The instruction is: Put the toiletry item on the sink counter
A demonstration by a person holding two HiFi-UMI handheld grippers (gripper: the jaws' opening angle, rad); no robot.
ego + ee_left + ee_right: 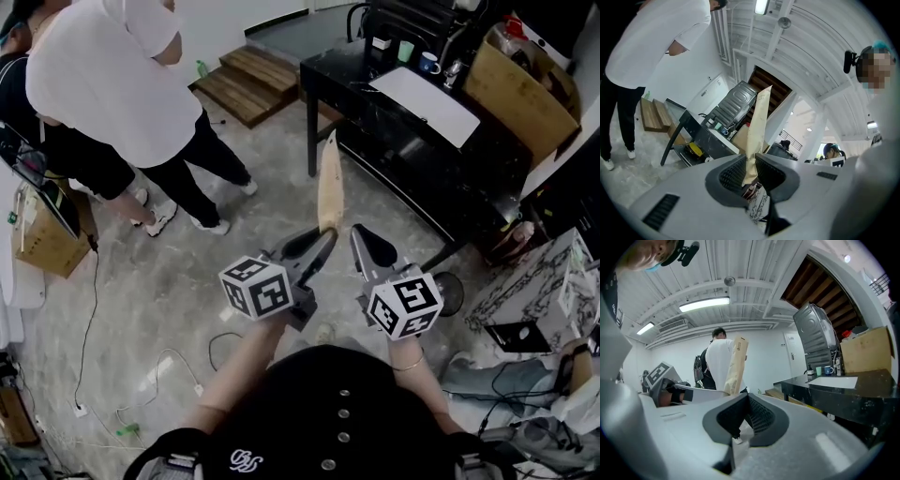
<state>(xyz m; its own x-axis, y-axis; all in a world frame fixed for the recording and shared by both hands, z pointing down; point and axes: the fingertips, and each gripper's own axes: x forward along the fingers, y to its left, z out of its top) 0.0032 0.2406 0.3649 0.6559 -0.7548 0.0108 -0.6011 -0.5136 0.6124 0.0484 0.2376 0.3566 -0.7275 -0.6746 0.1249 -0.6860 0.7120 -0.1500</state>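
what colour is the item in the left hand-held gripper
Pale beige item; shows best in the left gripper view.

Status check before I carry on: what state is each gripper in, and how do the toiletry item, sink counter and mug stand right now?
left gripper: shut on the toiletry item's lower end.
toiletry item: held in the air, long end pointing up, not on the counter.
right gripper: shut, nothing between its jaws.
sink counter: ahead, toiletry item not on it.
blue mug: upright on the counter.
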